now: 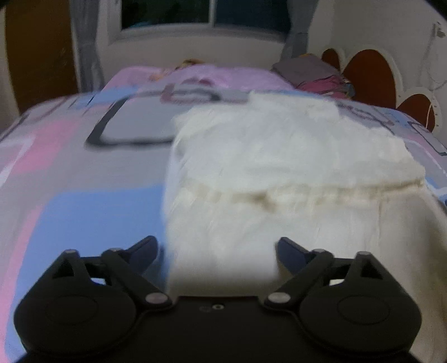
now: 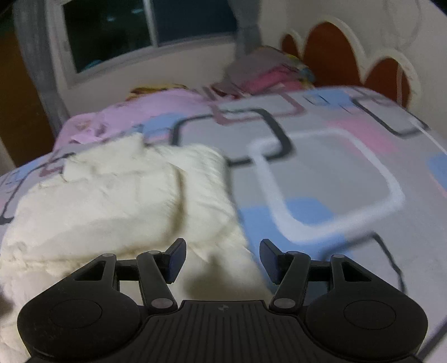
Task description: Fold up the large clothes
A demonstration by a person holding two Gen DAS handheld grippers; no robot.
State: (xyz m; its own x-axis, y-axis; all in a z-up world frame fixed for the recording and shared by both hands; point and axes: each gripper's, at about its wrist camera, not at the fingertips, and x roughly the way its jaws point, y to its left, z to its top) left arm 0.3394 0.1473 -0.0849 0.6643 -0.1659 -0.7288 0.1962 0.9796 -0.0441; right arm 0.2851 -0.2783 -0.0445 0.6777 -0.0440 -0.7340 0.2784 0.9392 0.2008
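- Here, my left claw sits at the bottom of the left wrist view with its jaws spread wide and nothing pinched; the near edge of the white fluffy garment lies below the gap, though I cannot tell if a fingertip brushes it.
- My right claw is at the bottom of the right wrist view, jaws parted and released, with nothing gripped.
- The garment lies in a folded heap on the bedspread, filling the centre and right of the left view and the left half of the right view.
- The bedspread is patterned in grey, pink and blue.
- At the upper right of both views, a stack of folded clothes rests near the headboard.
- A dark window runs along the top.
- Both views are blurred.
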